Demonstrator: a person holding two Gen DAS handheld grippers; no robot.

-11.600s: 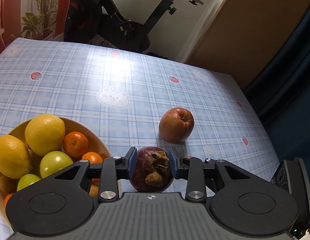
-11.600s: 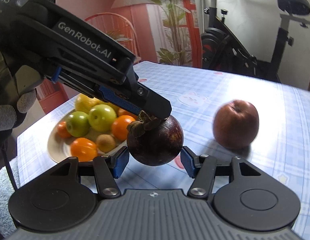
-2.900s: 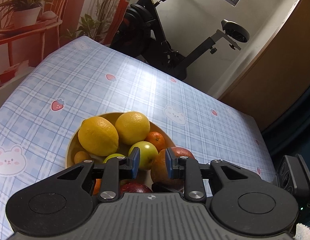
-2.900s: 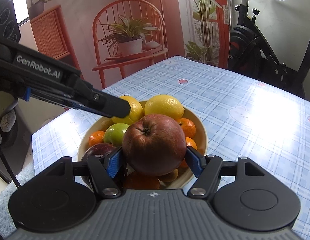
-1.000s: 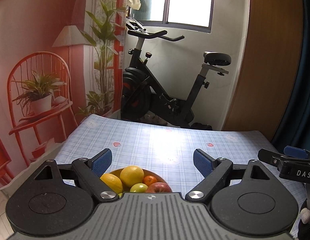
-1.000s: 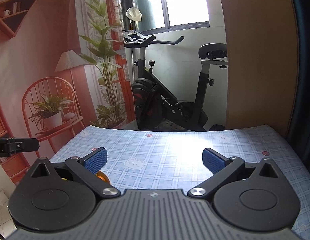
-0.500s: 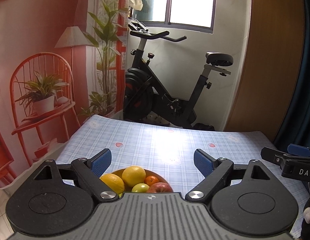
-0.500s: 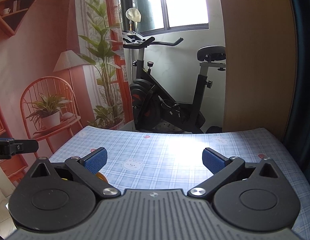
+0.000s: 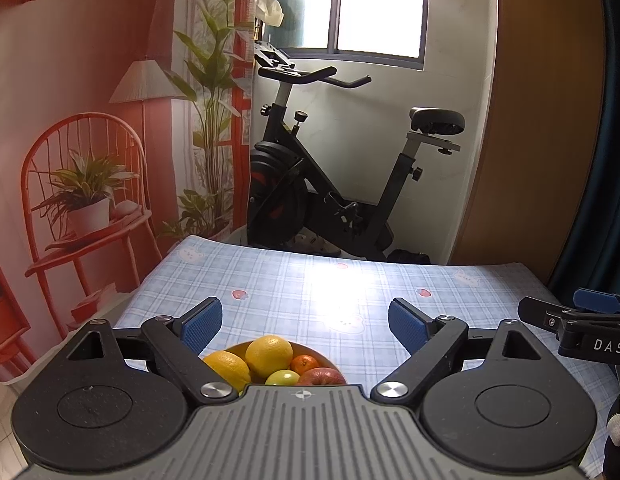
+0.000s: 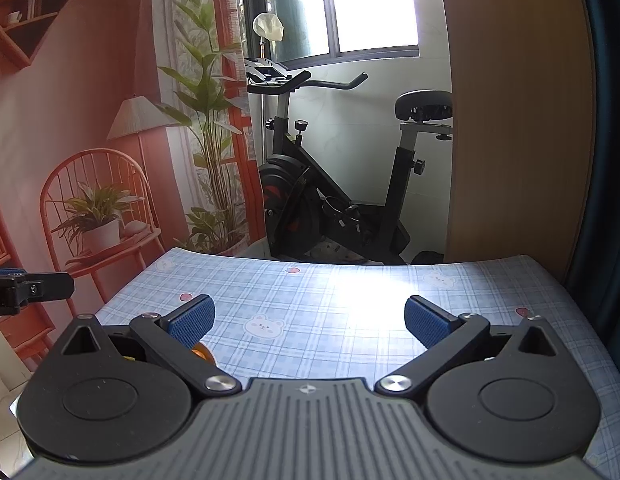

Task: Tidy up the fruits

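Observation:
In the left wrist view a tan bowl [image 9: 322, 354] sits on the blue checked tablecloth [image 9: 330, 292], holding two lemons [image 9: 269, 355], a small orange [image 9: 305, 364], a green fruit [image 9: 283, 378] and a red apple [image 9: 322, 376]. My left gripper [image 9: 305, 322] is open and empty, raised well above and behind the bowl. My right gripper [image 10: 308, 320] is open and empty over the tablecloth [image 10: 330, 312]; only a sliver of an orange fruit [image 10: 200, 352] shows behind its left finger. The right gripper also shows at the right edge of the left wrist view [image 9: 578, 316].
An exercise bike [image 9: 330, 184] stands beyond the table's far edge. A red chair with a potted plant [image 9: 86, 196] is on the backdrop at the left. A wooden door [image 9: 542, 120] and a dark curtain are at the right.
Both grippers have lifted slightly and stay wide open. The bowl of fruit has slipped a little lower behind the left gripper's body.

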